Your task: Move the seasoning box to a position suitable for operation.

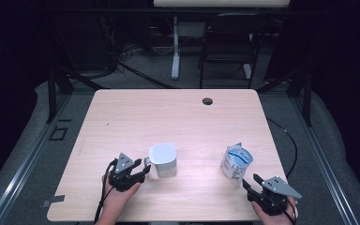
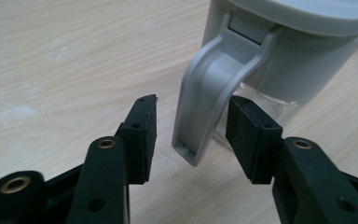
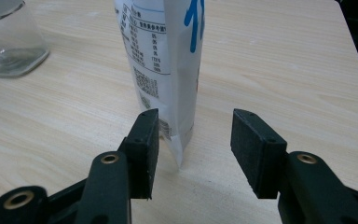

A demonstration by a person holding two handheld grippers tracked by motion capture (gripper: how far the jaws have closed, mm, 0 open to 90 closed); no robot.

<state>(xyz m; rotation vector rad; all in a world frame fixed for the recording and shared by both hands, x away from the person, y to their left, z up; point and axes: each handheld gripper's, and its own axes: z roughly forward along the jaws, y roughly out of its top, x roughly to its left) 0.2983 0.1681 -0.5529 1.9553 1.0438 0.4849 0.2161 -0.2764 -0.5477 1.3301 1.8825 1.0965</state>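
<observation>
The desk (image 1: pixel 136 112) is pale wood with a fine grain. The pitcher (image 2: pixel 279 51) has a light grey lid and handle above a clear lower body. The pouch (image 3: pixel 168 60) is white with small black print and blue lettering. Both tongs (image 2: pixel 191 135) (image 3: pixel 193 144) are matt black with brass-coloured rivets.

Jug (image 1: pixel 163 160) left of pouch (image 1: pixel 236 162)

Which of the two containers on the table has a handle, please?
The white-lidded jug, beside the left gripper, has a grey handle; the printed pouch has none.
</observation>
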